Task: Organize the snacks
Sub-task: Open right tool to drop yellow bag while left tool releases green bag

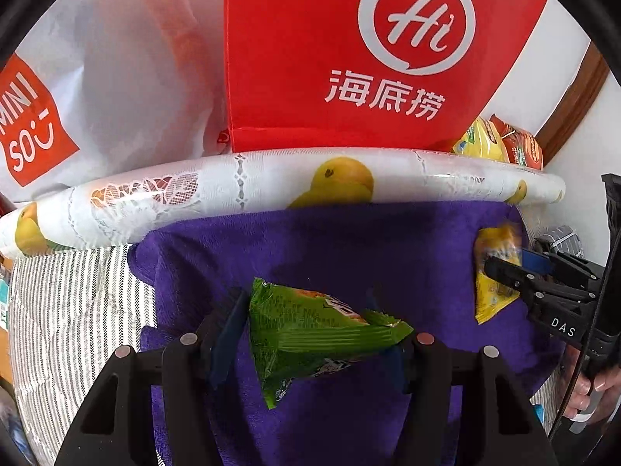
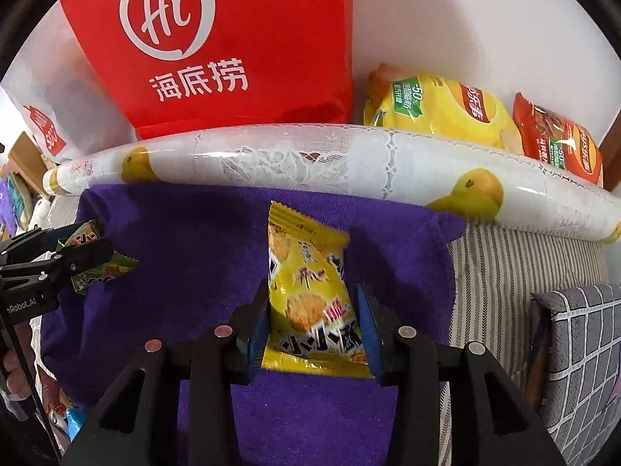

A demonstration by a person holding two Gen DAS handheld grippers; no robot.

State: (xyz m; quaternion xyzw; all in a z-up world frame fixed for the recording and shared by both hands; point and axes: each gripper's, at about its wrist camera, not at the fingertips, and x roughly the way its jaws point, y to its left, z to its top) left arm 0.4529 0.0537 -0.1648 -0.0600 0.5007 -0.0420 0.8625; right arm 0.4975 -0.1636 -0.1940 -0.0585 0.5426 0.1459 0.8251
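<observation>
In the left wrist view, the left tool pinches a green snack packet between its pads above a purple towel, with a rolled lemon-print cloth and a red bag ahead of it. Off to its right, the right tool grips a yellow snack packet. In the right wrist view, the right tool clamps that yellow snack packet upright between its blue pads over the purple towel, while the left tool sits to its left holding the green snack packet.

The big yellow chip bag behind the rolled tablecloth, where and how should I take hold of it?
Take the big yellow chip bag by its top rim, coming from above. It is puffy and wide, so its middle won't fit the tongs, and the rolled tablecloth blocks its front.
</observation>
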